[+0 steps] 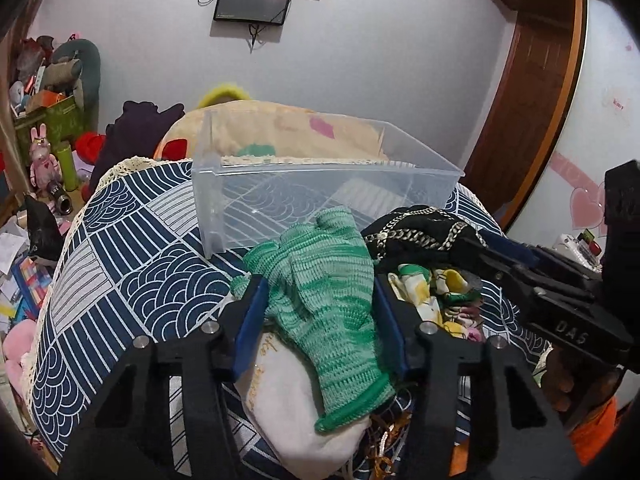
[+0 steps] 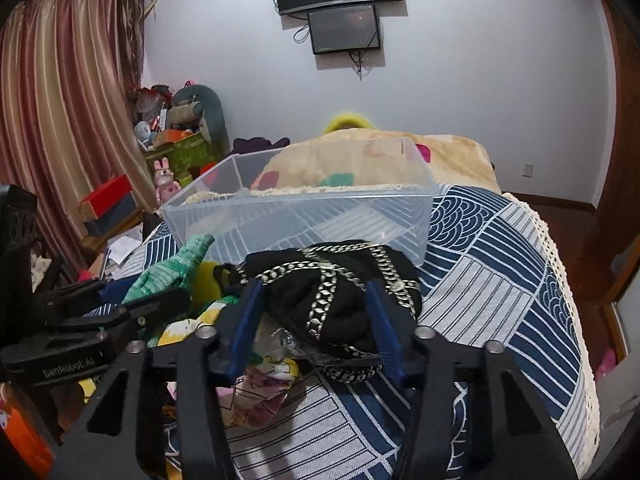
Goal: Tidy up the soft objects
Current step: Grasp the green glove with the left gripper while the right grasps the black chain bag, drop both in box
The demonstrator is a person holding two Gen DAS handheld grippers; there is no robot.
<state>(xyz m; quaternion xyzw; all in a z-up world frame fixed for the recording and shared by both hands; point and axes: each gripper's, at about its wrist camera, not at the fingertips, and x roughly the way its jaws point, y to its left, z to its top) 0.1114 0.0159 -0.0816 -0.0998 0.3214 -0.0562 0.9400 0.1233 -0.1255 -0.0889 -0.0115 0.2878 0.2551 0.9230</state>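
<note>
The left gripper [image 1: 318, 304] stands with its blue-padded jaws wide apart, one on each side of the green knitted work glove [image 1: 324, 304]; the pads are beside the knit but not pressed into it, so nothing is gripped. Under the glove's cuff, nearer than the clear bin, lies a cream-white folded cloth [image 1: 276, 412]. The right gripper [image 2: 314, 312] is equally wide open, its jaws framing the black knitted garment with a silver chain trim [image 2: 340, 292], and it has hold of nothing either. Between glove and garment sits a crumpled floral cloth in white, yellow and green [image 1: 430, 300], with a bit of clear plastic wrap [image 2: 286, 344] just in front of the black garment.

All of these lie in one heap on the navy-and-white patterned bedspread [image 2: 500, 264], just in front of the transparent rectangular plastic bin [image 1: 320, 196]. The bin looks empty: only the bedspread pattern shows through its walls and floor. Behind the bin lies a beige blanket with coloured patches [image 1: 280, 128].

By this evidence the sorting has barely begun: no soft item is in the bin, and the glove, the garment and both cloths all remain to be moved
</note>
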